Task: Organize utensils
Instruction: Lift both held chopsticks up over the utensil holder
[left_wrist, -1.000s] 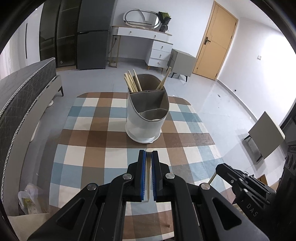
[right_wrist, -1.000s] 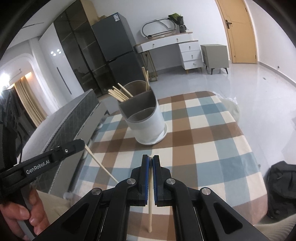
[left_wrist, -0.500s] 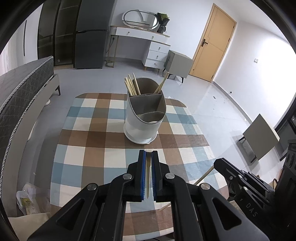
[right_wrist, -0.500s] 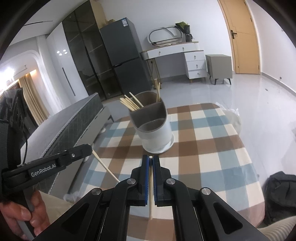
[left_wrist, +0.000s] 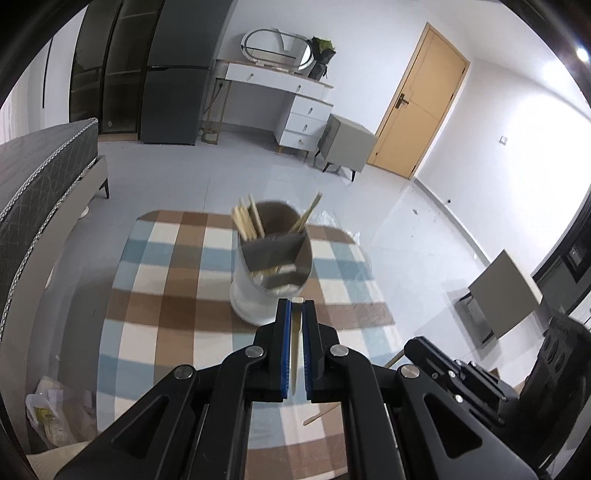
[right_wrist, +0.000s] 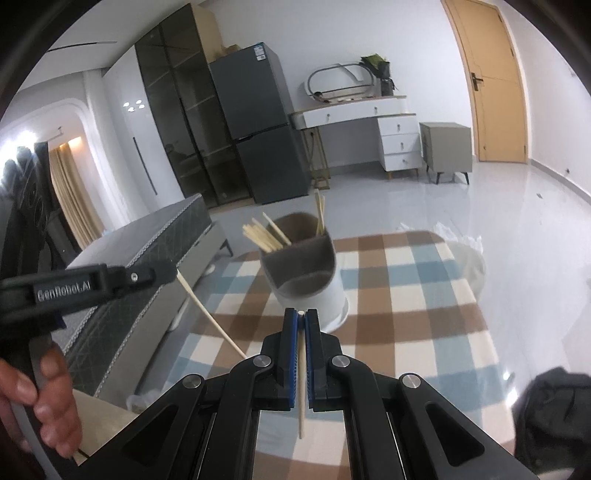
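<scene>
A white and grey utensil holder (left_wrist: 271, 266) with several chopsticks in its back compartments stands on the checked tablecloth (left_wrist: 166, 295). My left gripper (left_wrist: 296, 303) hovers just in front of it, shut on a pale chopstick (left_wrist: 295, 350) that runs back between the blue pads. In the right wrist view the holder (right_wrist: 306, 273) sits beyond my right gripper (right_wrist: 301, 314), which is shut on another chopstick (right_wrist: 302, 369). The left gripper (right_wrist: 171, 271) shows at the left with its chopstick (right_wrist: 210, 314) slanting down, a hand (right_wrist: 48, 406) on its handle. The right gripper (left_wrist: 410, 349) shows low on the right.
A dark quilted bed (left_wrist: 44, 177) runs along the table's left side. A plastic bag (left_wrist: 55, 413) lies on the floor by the table's near left corner. A small grey stool (left_wrist: 506, 295) stands to the right, and a black bag (right_wrist: 550, 406) lies at the near right.
Both grippers have risen above the table with their chopsticks still clamped. The holder now looks smaller and sits lower in both views.
</scene>
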